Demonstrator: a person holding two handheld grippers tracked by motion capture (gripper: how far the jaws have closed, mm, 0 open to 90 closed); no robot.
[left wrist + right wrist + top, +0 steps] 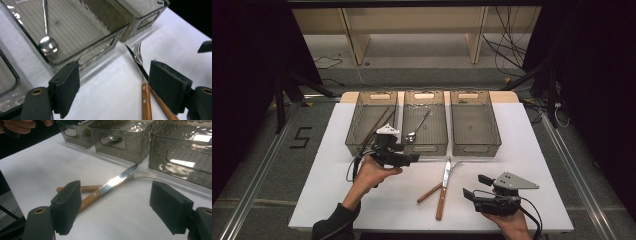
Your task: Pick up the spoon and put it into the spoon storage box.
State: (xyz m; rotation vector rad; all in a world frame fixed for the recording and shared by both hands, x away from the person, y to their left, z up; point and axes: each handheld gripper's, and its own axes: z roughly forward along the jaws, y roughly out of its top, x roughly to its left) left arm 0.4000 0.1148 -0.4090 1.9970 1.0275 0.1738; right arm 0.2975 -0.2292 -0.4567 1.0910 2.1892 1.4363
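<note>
both jaws gape near knife [443, 187], fork [438, 185].

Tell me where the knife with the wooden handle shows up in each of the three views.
High view: the knife lies on the white table, bottom centre, in front of the middle bin.
Left gripper view: lower right, its blade running up beside the fork.
Right gripper view: centre, its blade crossing over the fork's handle.
Shared landmark: the spoon in the middle bin, just beyond the knife's tip.
</note>
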